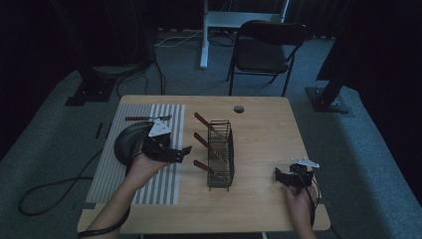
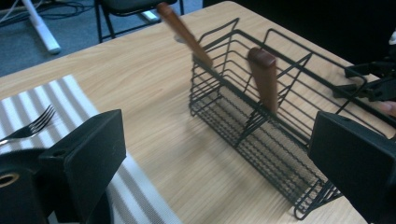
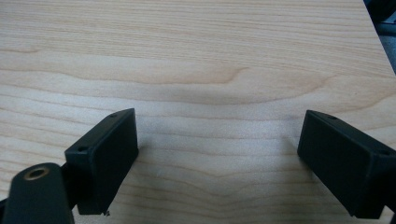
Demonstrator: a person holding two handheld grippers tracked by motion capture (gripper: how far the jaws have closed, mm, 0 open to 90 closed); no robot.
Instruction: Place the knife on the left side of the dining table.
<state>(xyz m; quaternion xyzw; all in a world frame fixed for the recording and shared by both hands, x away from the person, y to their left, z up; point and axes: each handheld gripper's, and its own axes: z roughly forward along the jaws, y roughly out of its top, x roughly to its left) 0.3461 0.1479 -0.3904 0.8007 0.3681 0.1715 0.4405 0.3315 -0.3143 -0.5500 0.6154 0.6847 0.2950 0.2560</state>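
Left gripper (image 1: 185, 152) hovers wide open over the edge of the striped cloth mat (image 1: 164, 184), nothing between its blocky matte-black jaws, pointing at the black wire basket (image 1: 221, 154) just beside it. That basket is a long, narrow grid of thin rods, standing mid-table, and three wooden-handled utensils (image 1: 205, 123) lean out of it at a slant, handles smooth and reddish-brown. Behind the left hand sits a dark rounded plate (image 1: 127, 142) on the mat, with a fork (image 1: 148, 118) lying flat beyond it. Right gripper (image 1: 277, 175) rests low near the table's right front corner, jaws spread wide and empty over bare pale wood grain (image 3: 196, 70). Plenty of open tabletop (image 1: 263, 124) lies between basket and right edge.
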